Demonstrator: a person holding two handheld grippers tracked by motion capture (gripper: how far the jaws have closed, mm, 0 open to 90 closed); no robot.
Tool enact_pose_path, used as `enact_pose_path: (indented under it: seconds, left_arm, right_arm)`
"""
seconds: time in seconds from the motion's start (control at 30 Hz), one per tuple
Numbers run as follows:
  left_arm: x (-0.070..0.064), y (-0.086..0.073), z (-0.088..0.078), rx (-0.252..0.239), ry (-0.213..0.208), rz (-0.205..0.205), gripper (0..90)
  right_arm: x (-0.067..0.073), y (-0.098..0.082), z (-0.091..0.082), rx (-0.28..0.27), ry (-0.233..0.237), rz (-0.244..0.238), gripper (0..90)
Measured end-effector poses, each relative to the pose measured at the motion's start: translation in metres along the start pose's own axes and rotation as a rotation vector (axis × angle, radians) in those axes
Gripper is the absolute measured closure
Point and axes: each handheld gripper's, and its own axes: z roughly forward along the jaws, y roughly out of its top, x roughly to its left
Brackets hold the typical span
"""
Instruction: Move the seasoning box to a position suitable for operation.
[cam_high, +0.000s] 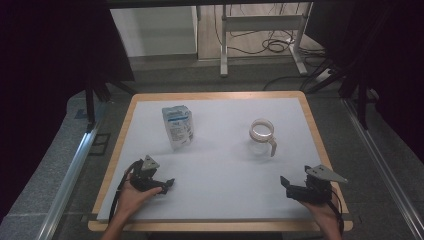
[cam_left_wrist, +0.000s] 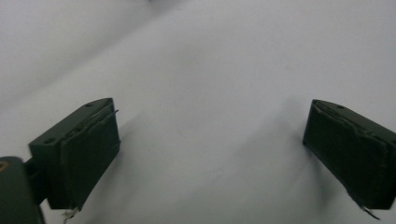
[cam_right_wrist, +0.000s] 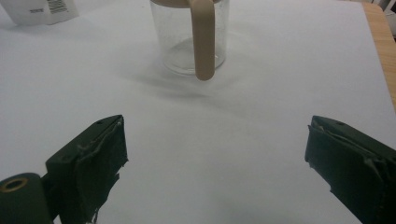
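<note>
The right gripper (cam_right_wrist: 215, 163), fingers apart on nothing, faces the clear jug (cam_right_wrist: 194, 35) far ahead, its beige handle toward it. The left gripper (cam_left_wrist: 210, 154), fingers apart, sees bare white counter (cam_left_wrist: 210, 70). From above, a blue-white packet (cam_high: 177, 126) stands far left; a metal stand (cam_high: 262, 30) beyond.

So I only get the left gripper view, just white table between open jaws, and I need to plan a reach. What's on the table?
Observer: A clear jug with a tan handle stands right of centre.
Operator: Anything else?
Observer: A white and blue bag stands upright, left of the jug.
Operator: Which is nearer my gripper?
Observer: The bag; it is just beyond the left gripper.
Operator: And the right gripper?
Observer: The right gripper is open and empty, facing the jug's handle.
</note>
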Motion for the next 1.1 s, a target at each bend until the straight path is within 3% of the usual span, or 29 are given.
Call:
enact_pose_path:
  seconds: [0.1,0.17,0.27,0.33,0.4,0.57,0.7,0.87,1.1]
  left_arm:
    - [-0.003,0.0,-0.003,-0.005,0.029,0.008,4.6]
    - [-0.004,0.001,-0.005,-0.016,0.019,0.008,4.8]
    - [-0.001,0.005,-0.008,-0.018,0.008,-0.003,4.9]
    - [-0.002,0.006,-0.011,-0.031,0.007,-0.015,5.0]
    - [-0.007,0.003,-0.017,-0.05,-0.021,-0.037,5.1]
    - [-0.015,-0.002,-0.026,-0.075,-0.026,-0.049,5.6]
    - [-0.019,-0.006,-0.037,-0.11,-0.058,-0.086,6.1]
    - [-0.019,-0.004,-0.043,-0.134,-0.043,-0.079,6.8]
    - [-0.016,0.001,-0.036,-0.116,-0.052,-0.073,7.2]
  right_arm:
    - [-0.002,0.0,0.002,0.004,0.008,0.028,6.7]
    - [-0.002,0.0,0.007,0.01,0.02,0.04,7.0]
    - [0.002,0.006,0.017,0.039,0.032,-0.001,7.3]
    - [0.004,0.007,0.017,0.03,0.034,0.002,8.0]
    - [0.007,0.005,0.016,0.026,0.044,0.0,8.2]
    - [0.008,-0.001,0.016,0.041,0.057,-0.016,8.2]
    - [0.005,-0.003,0.006,0.023,0.054,0.013,8.2]
    - [0.01,0.005,-0.007,-0.009,0.058,0.001,8.7]
    - [0.012,0.03,0.0,-0.037,0.063,-0.02,8.6]
